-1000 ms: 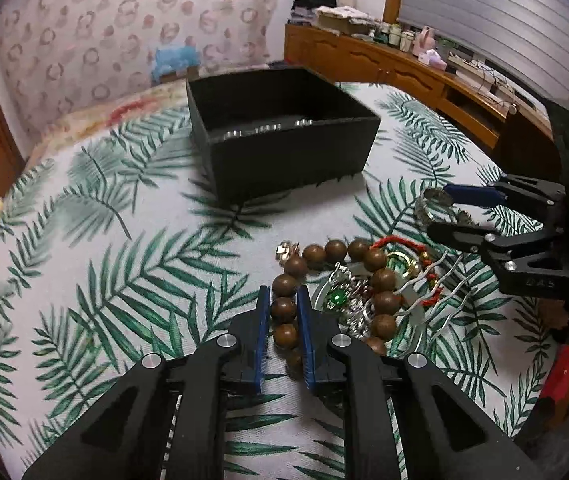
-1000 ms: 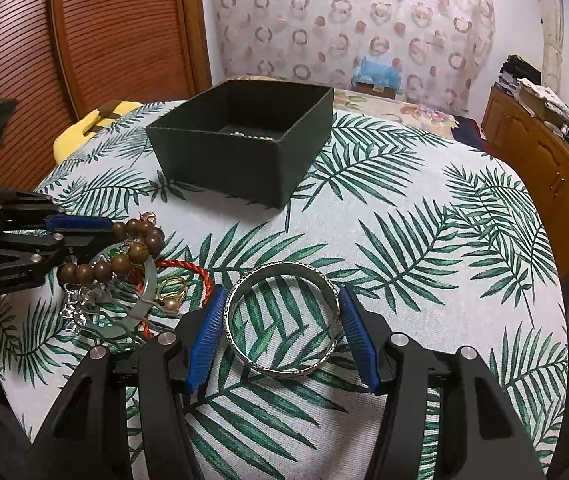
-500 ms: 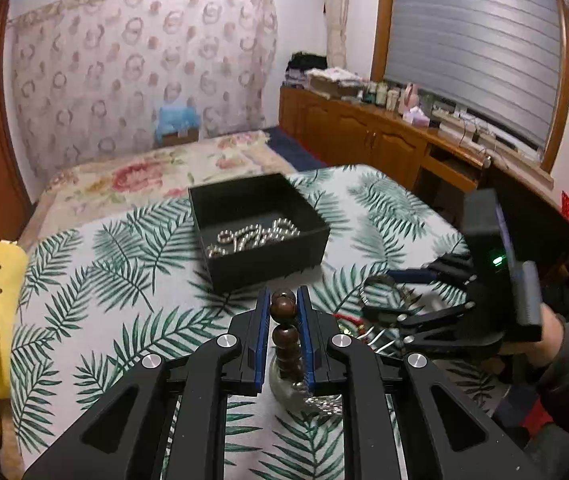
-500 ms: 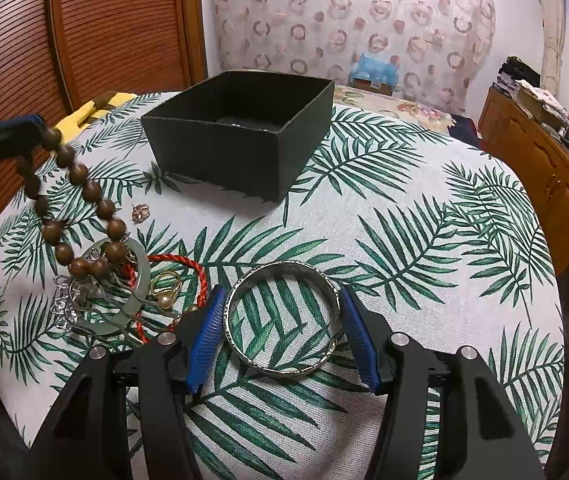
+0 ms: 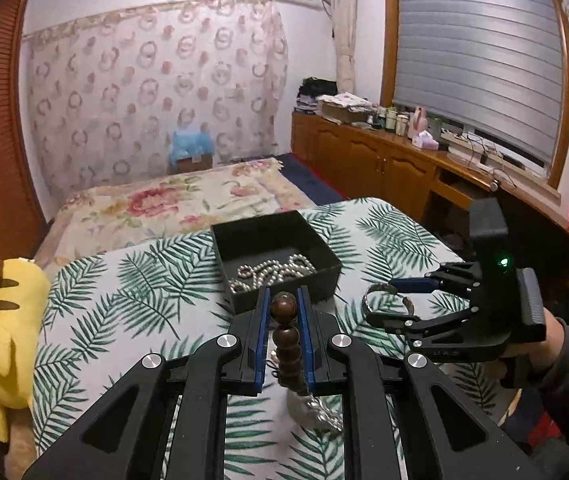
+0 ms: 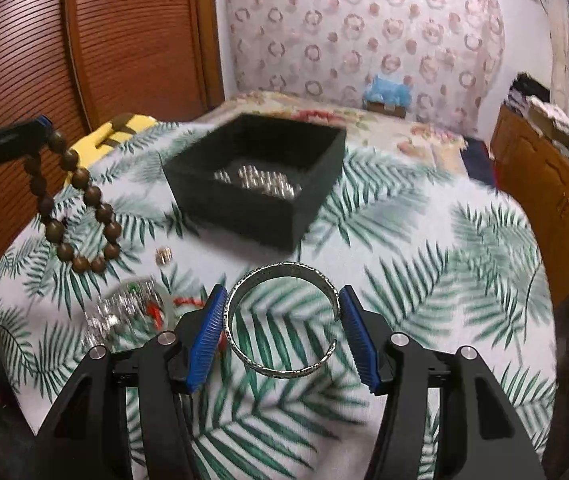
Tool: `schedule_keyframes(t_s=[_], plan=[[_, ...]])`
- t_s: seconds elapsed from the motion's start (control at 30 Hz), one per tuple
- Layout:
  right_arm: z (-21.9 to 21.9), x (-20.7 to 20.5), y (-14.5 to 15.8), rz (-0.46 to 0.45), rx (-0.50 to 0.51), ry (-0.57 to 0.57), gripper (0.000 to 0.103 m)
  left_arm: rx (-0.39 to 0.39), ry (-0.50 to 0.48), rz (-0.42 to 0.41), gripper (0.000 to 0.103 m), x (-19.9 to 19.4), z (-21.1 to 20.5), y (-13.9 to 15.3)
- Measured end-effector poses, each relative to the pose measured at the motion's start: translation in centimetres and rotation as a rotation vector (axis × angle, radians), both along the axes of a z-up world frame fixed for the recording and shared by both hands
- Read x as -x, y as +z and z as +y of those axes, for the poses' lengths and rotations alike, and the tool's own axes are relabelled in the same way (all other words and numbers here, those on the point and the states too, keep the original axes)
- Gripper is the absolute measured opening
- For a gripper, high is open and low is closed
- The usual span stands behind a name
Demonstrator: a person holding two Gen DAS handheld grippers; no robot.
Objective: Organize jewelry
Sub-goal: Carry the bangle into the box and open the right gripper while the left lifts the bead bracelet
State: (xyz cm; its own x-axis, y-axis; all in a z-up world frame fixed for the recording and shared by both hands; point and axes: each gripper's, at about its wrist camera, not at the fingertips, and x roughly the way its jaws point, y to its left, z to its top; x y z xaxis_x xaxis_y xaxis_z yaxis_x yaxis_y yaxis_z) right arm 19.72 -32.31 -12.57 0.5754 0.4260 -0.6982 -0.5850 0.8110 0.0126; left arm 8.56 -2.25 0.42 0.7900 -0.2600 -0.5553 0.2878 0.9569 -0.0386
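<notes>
My left gripper (image 5: 283, 300) is shut on a brown wooden bead bracelet (image 5: 285, 334), which hangs high above the table; the bracelet also shows at the left of the right wrist view (image 6: 80, 216). My right gripper (image 6: 282, 320) is shut on a silver open bangle (image 6: 284, 316) and holds it lifted above the table; the bangle also shows in the left wrist view (image 5: 384, 300). A black open box (image 5: 280, 256) with a silver bead chain (image 6: 260, 180) inside stands on the table beyond both grippers.
A pile of leftover jewelry (image 6: 132, 304) with silver pieces and a red cord lies on the leaf-print tablecloth (image 6: 424, 280), with a small ring (image 6: 163, 256) nearby. A yellow plush toy (image 5: 2, 320) sits at the table's left edge. A bed and wooden cabinets stand behind.
My left gripper has lifted the bead bracelet off the pile and keeps rising. My right gripper has closed on the silver bangle and raised it off the table toward the box.
</notes>
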Motion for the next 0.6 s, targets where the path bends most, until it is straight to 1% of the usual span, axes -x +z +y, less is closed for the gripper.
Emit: schedule_keyframes(t_s=[0.13,0.33,0.47,0.6], plan=[[1.6,-1.1,2.0,-0.054,0.003,0.032,0.060,-0.001,0.009,-0.022,0.013,-0.9,0.4,0.7],[3.9,-4.8,4.1,-0.070,-0.041,0.046,0.060,0.004,0.034,-0.037,0.013,-2.9,1.4,1.6],[5.1,-7.4,4.3,-0.054,-0.049,0.044,0.060,0.006,0.045,-0.034,0.013,-4.1,2.0,1.7],[6.4,-9.4,4.0,-0.050,-0.032,0.027,0.060,-0.001,0.061,-0.032,0.013,-5.0,2.1,1.5]])
